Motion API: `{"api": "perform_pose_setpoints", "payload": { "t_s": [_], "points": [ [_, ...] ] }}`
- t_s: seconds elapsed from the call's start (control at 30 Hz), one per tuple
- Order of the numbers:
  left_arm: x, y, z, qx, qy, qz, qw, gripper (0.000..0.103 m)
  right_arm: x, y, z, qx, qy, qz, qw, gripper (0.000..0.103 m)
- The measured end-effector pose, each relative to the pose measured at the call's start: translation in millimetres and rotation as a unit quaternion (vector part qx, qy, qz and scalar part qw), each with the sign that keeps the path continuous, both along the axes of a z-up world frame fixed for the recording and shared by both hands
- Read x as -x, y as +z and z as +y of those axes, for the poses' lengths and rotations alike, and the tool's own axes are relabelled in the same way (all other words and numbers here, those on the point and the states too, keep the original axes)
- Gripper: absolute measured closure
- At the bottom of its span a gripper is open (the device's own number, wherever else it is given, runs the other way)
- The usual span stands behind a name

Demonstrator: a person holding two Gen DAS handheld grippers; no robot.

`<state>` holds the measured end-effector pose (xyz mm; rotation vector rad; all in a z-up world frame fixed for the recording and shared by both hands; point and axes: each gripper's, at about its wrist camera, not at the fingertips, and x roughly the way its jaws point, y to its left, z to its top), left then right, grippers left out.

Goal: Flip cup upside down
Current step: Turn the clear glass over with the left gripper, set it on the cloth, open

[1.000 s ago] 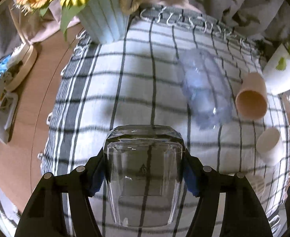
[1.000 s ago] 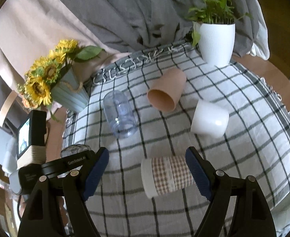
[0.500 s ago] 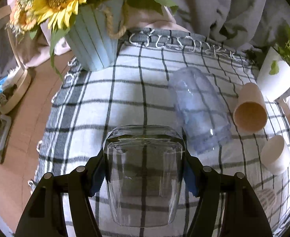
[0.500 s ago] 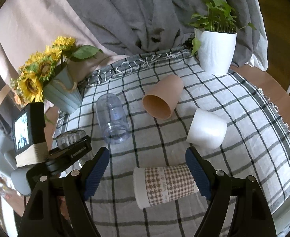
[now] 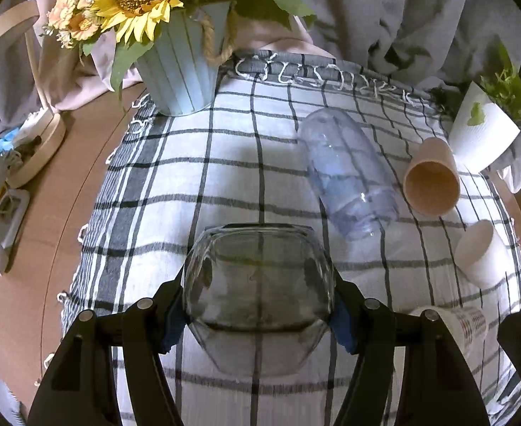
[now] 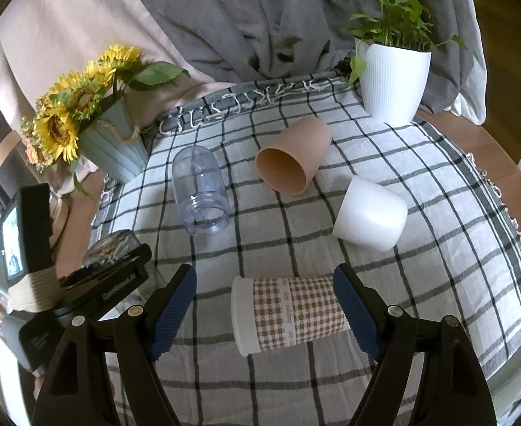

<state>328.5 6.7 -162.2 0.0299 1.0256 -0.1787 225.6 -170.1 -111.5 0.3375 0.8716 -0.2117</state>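
My left gripper (image 5: 258,305) is shut on a clear glass cup (image 5: 258,298) and holds it over the checked cloth (image 5: 225,184), its base toward the camera. The glass cup also shows in the right wrist view (image 6: 109,248) at the cloth's left edge. My right gripper (image 6: 266,301) is open, its blue pads on either side of a checked paper cup (image 6: 285,314) that lies on its side, not touching it.
A clear plastic jar (image 6: 200,191), a tan cup (image 6: 289,158) and a white cup (image 6: 370,213) lie on their sides on the cloth. A blue sunflower pot (image 6: 113,145) stands back left, a white plant pot (image 6: 391,81) back right. Grey drapes hang behind.
The left gripper has tilted with the glass cup, so the cup's base now faces the camera. The right gripper has shifted slightly nearer the checked paper cup.
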Motion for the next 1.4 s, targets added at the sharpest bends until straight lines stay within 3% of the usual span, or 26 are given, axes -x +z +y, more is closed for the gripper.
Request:
{"api": "perform_pose_setpoints", "payload": {
  "t_s": [0.43,1.0,1.23,1.4],
  "points": [
    [20,0,3,0.001,-0.001,0.013,0.9999,0.037,3,-10,-1,-0.001,0.005,0.022,1.0,0.023],
    [13,-1,3,0.001,0.009,0.023,0.9997,0.037,0,-15,-1,-0.004,0.008,0.034,0.999,0.023],
    [20,15,2,-0.002,0.018,0.002,0.9998,0.016,-3,-16,-3,-0.01,0.014,0.04,0.999,0.017],
    [40,40,7,0.006,0.034,-0.018,0.9992,0.01,4,-2,-8,-0.011,0.026,0.027,0.999,0.017]
  ]
}}
